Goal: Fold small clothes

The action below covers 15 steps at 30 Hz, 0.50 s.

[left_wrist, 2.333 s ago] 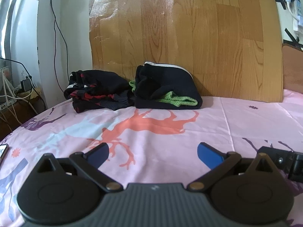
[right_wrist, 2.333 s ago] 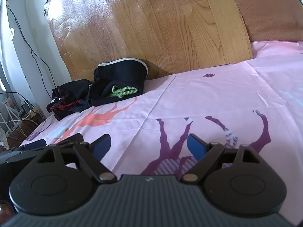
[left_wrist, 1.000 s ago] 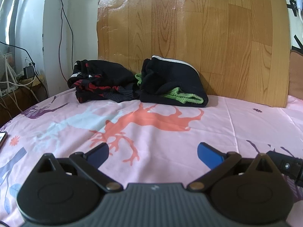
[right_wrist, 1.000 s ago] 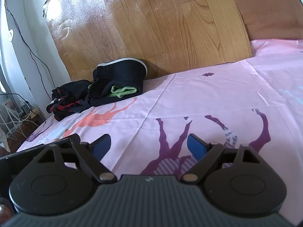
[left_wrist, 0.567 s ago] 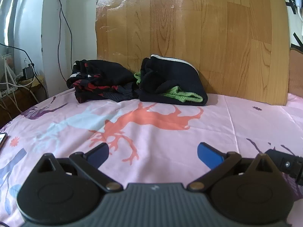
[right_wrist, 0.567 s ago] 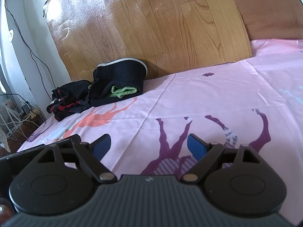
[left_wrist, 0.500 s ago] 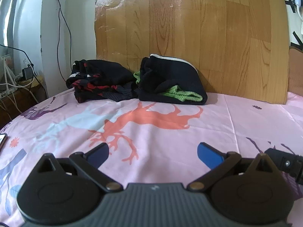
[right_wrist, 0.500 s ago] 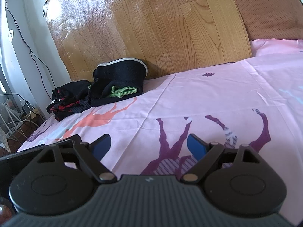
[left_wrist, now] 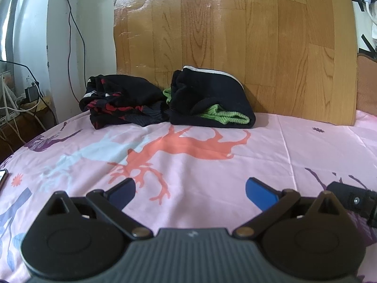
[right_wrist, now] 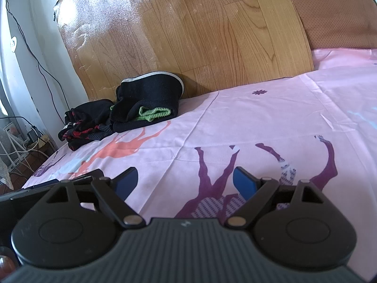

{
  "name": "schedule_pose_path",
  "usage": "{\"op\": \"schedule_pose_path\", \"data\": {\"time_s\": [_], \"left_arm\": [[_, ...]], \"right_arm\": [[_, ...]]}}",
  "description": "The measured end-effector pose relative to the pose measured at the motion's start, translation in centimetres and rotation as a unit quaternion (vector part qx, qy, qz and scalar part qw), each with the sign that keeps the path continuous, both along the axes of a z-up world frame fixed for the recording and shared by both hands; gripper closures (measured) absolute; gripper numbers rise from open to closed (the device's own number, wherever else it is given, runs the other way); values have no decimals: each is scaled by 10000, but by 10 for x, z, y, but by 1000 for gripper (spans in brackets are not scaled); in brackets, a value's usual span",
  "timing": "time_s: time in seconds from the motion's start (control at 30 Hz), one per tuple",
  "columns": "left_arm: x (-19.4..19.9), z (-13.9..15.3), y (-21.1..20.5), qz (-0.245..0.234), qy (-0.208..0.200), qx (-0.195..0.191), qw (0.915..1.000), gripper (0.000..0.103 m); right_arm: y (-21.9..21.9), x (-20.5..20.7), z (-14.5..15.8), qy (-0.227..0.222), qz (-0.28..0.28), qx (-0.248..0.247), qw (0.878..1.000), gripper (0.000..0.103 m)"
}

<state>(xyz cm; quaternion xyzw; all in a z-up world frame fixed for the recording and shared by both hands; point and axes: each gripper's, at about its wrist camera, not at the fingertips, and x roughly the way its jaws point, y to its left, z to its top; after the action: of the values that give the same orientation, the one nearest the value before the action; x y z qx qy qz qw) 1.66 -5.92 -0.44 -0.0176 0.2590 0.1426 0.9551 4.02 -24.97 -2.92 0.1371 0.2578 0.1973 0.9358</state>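
Note:
Two small piles of clothes lie at the far side of the pink bed sheet (left_wrist: 271,146), against the wooden board. A folded black garment with a white rim and green knit showing (left_wrist: 212,101) (right_wrist: 150,103) sits on the right. A crumpled black and red garment (left_wrist: 120,101) (right_wrist: 87,122) lies to its left. My left gripper (left_wrist: 190,191) hovers low over the sheet, well short of both piles, open and empty. My right gripper (right_wrist: 185,181) is open and empty too, over a purple deer print.
A wooden board (left_wrist: 235,35) leans upright behind the clothes. Cables and a power strip (left_wrist: 21,99) sit off the bed's left edge. A brown cushion (right_wrist: 334,16) stands at the far right. The other gripper's black body (left_wrist: 355,200) shows at the right edge.
The left wrist view has shifted slightly, and the clothes piles sit a little differently in it. The right gripper has stayed still. Both grippers remain open.

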Motion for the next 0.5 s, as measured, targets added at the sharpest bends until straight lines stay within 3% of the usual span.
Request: {"op": "schedule_pose_path", "data": {"time_s": [0.5], "left_arm": [[1, 0, -3, -26, 60, 191, 9998, 0]], "right_arm": [[0, 0, 0, 1, -1, 2, 10000, 13]]}}
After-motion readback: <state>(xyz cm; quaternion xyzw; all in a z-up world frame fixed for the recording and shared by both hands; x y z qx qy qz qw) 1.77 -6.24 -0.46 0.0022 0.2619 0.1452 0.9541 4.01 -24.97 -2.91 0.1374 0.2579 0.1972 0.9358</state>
